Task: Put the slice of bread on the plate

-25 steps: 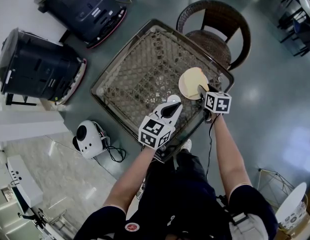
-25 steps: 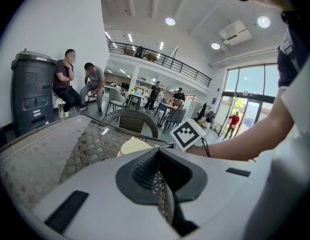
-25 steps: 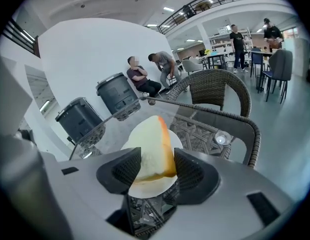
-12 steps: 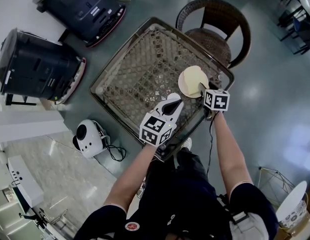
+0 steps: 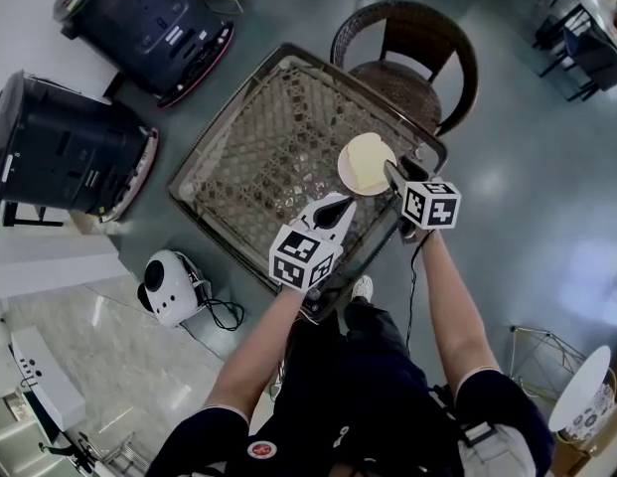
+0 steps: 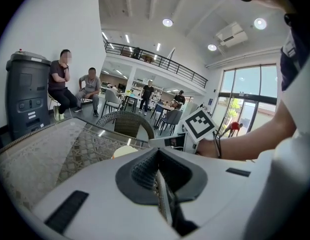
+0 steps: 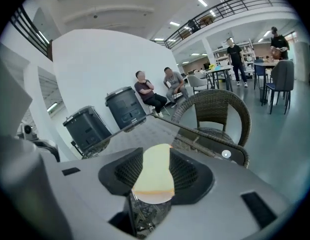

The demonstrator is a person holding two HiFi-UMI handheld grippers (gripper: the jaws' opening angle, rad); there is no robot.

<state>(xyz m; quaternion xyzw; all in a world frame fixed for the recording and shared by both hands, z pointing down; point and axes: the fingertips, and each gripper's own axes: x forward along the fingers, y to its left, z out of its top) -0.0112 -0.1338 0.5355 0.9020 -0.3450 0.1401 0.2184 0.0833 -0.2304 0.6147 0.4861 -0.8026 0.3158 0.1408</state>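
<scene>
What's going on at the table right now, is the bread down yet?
A person works over the wicker table with a gripper in each hand. The slice of bread lies flat on the plate. The right gripper sits at the plate's edge, jaws apart, with the bread showing between them. The left gripper hangs nearby, jaws together and empty.

Glossy grey floor point(image 5: 527, 117). A glass-topped wicker table point(image 5: 258, 137) lies under the left tongs point(image 5: 341, 203) and right tongs point(image 5: 390, 172), with a brown wicker chair point(image 5: 407, 58) just beyond. Two dark bins point(image 5: 65, 152) stand far left of the tongs. White walls point(image 6: 60, 19), a railed mezzanine point(image 6: 155, 59), ceiling lights point(image 6: 167, 22), tall windows point(image 6: 244, 99).
</scene>
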